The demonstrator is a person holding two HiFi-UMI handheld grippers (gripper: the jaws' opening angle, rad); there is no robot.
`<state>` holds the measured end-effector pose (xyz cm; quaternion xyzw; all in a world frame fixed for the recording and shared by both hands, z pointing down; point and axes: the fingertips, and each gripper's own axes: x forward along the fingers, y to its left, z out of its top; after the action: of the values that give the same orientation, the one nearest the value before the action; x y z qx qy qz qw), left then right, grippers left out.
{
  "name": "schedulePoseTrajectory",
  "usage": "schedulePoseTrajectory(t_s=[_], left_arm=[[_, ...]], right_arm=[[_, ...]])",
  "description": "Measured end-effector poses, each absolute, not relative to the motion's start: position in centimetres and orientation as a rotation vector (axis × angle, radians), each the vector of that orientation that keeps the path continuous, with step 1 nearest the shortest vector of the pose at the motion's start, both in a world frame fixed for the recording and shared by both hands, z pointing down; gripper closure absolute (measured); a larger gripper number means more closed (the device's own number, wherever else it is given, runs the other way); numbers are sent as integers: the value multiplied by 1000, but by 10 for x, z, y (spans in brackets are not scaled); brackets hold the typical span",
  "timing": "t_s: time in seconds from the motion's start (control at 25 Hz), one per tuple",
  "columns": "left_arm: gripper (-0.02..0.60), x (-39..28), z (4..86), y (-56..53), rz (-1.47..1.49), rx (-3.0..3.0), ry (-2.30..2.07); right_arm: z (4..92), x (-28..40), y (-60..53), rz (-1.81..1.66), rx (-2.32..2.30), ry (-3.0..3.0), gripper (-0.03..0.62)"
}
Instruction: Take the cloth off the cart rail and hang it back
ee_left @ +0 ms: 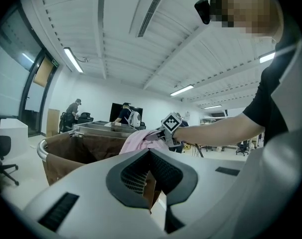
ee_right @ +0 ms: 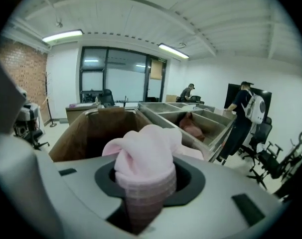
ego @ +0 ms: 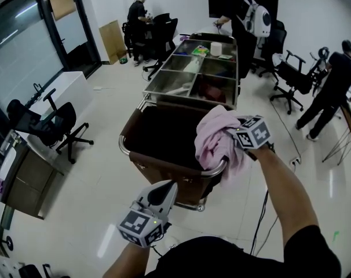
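Nearest us, our left gripper [ego: 147,213] hangs with its jaws together and nothing between them. Ahead, our right gripper [ee_right: 146,193] pinches a bunched fold of the pink cloth [ego: 213,133], which drapes over the cart rail [ego: 129,153] at its near right corner. We judge the cloth light, soft and floppy, so a gathered fold holds best. How far it trails behind the rail stays hidden.

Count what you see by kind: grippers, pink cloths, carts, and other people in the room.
Grippers: 2, left gripper and right gripper
Pink cloth: 1
Cart: 1
Other people: 3
Total: 7
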<state>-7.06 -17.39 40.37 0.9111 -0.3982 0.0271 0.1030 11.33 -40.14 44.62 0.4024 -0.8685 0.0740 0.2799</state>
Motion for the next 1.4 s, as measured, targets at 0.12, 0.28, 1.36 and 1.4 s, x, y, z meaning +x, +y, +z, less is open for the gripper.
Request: schedulePoseTrajectory(t_s=[0.12,0.28,1.36,1.4], left_arm=[[581,-68,401,-171,73,2689,-1170],[581,-71,401,-167,67,2687,-1179],[581,-28,371,-162,-24,2778,-1058],[581,-23,371,-160,-21,2784,-1044]], right_arm=[[436,121,-396,290,1128,-2411,442],[406,131,-386,434,1193,-2583,442],[216,288,-186,372,1681,-3003,442],[222,288,-177,391,1690,-3003,442]])
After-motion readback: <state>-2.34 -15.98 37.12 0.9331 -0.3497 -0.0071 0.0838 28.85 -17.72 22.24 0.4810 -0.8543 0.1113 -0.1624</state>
